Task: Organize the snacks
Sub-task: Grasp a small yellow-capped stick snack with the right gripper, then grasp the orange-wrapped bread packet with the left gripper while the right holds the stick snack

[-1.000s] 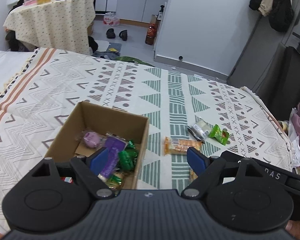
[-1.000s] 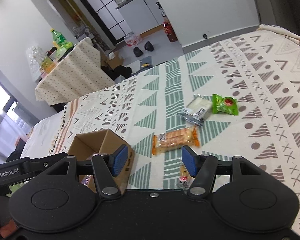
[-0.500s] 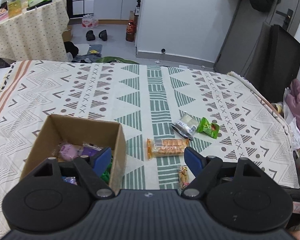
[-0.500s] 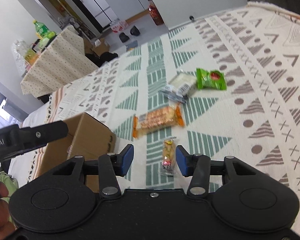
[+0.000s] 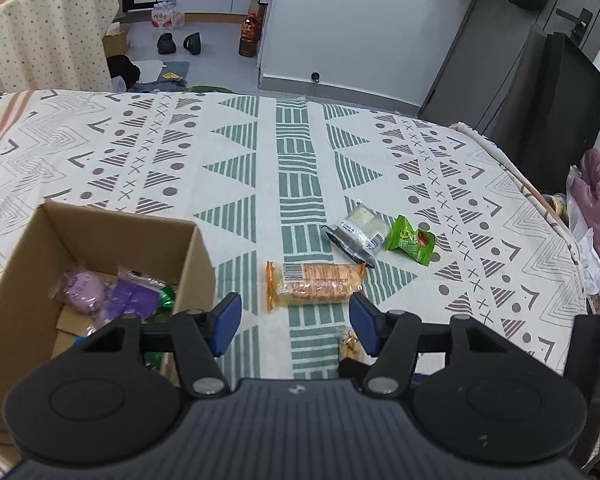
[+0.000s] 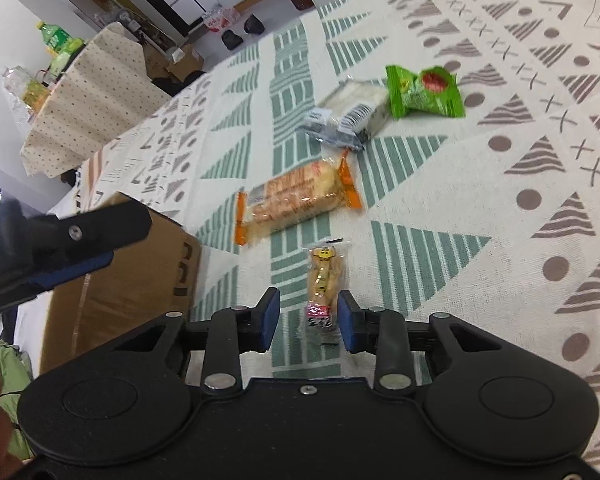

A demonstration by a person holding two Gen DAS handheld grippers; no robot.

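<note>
A cardboard box [image 5: 100,236] on the patterned bedspread holds several snacks, among them a purple packet [image 5: 132,300]. Loose on the spread lie an orange cracker pack [image 5: 314,284], a white and black packet [image 5: 358,232], a green packet [image 5: 410,240] and a small yellow snack stick [image 6: 325,276]. My left gripper [image 5: 294,326] is open and empty above the spread, between the box and the cracker pack. My right gripper [image 6: 307,322] is open, its blue pads on either side of the near end of the snack stick, not touching it. The left gripper's finger [image 6: 96,224] shows at the left of the right wrist view.
The bedspread [image 5: 228,160] ends at the right edge [image 5: 540,208], with a dark panel [image 5: 552,108] and pink bag beyond. A dotted-cloth table [image 5: 48,28] with bottles stands far left. Shoes and a bottle [image 5: 250,32] sit on the floor.
My left gripper has swung right, away from over the box. My right gripper has come down and forward, its jaws narrower, until the snack stick lies between its pads.
</note>
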